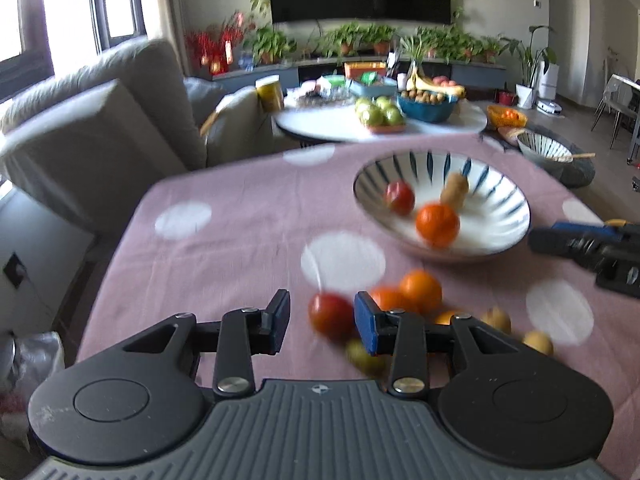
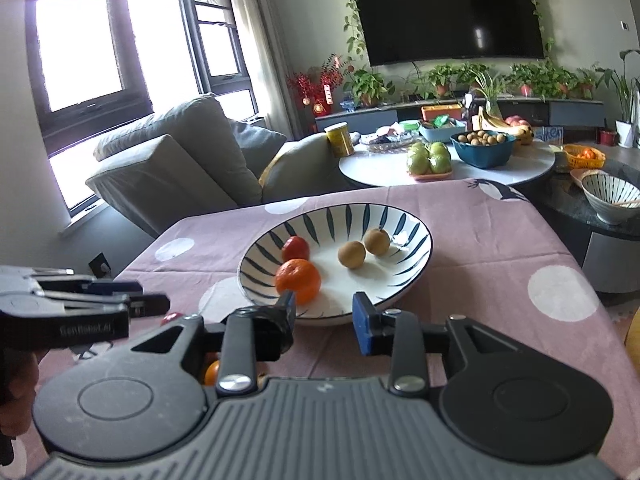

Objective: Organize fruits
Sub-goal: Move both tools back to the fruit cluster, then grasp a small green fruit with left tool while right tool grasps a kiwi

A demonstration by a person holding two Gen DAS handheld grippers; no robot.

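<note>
In the left wrist view, the left gripper [image 1: 322, 316] fills the lower centre of the frame with its jaws spread apart, holding nothing. A red tomato [image 1: 331, 315] lies on the pink dotted tablecloth [image 1: 224, 216] between the two fingers, close against the blue pad on the right, though blur keeps me from telling whether they touch. Just right of that pad sit two oranges [image 1: 420, 290], and further right, toward the lower right of the frame, two small brown fruits [image 1: 538, 342]. A yellow-green fruit [image 1: 362, 354] shows below the tomato, partly hidden by the finger.

The striped bowl [image 2: 404, 280] stands on the table in the middle of the right wrist view. Inside it lie a mandarin [image 2: 298, 280] at the near left, a red tomato [image 2: 296, 248] just behind it, and two brown kiwis [image 2: 352, 255] side by side to the right.

The right gripper [image 2: 324, 316] hangs in front of the bowl's near rim with its jaws apart and empty.
</note>
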